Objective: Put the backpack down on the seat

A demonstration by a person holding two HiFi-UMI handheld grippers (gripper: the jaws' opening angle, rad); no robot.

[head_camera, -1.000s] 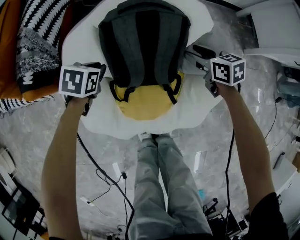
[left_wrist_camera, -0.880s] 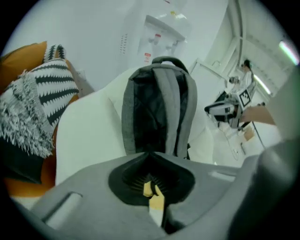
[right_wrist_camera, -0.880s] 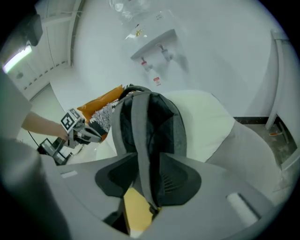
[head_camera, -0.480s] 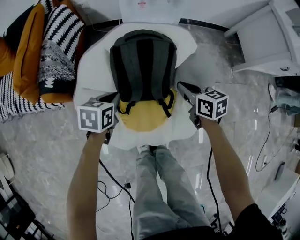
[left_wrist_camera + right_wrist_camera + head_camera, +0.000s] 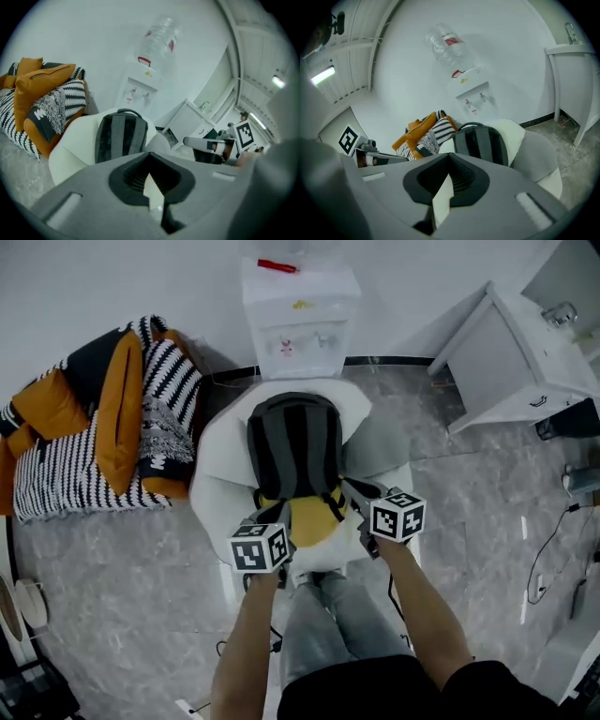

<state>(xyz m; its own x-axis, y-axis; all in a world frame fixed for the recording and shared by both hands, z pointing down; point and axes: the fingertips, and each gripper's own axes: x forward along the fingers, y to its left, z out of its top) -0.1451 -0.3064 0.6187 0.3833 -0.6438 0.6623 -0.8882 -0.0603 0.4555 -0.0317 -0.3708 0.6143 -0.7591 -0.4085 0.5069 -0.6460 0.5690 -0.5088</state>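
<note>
The dark grey backpack [image 5: 292,448] stands upright on the white seat [image 5: 220,488], its back against the backrest and its straps lying on a yellow cushion [image 5: 307,519]. My left gripper [image 5: 270,516] hangs in front of the seat's left edge, shut and empty. My right gripper [image 5: 362,491] is at the front right, also shut with nothing in it. Neither touches the backpack. In the left gripper view the backpack [image 5: 119,136] sits well beyond the closed jaws [image 5: 152,186]. It also lies beyond the right gripper [image 5: 443,190] in that gripper's own view.
A water dispenser [image 5: 298,315] stands against the wall behind the seat. Orange and striped cushions [image 5: 103,427] are piled at the left. A white cabinet [image 5: 506,362] stands at the right. The person's legs [image 5: 328,624] are in front of the seat, with cables on the floor.
Both grippers have drawn back from the backpack's sides toward the person and their jaws have shut. The backpack stays on the seat. The head view has pulled back and up.
</note>
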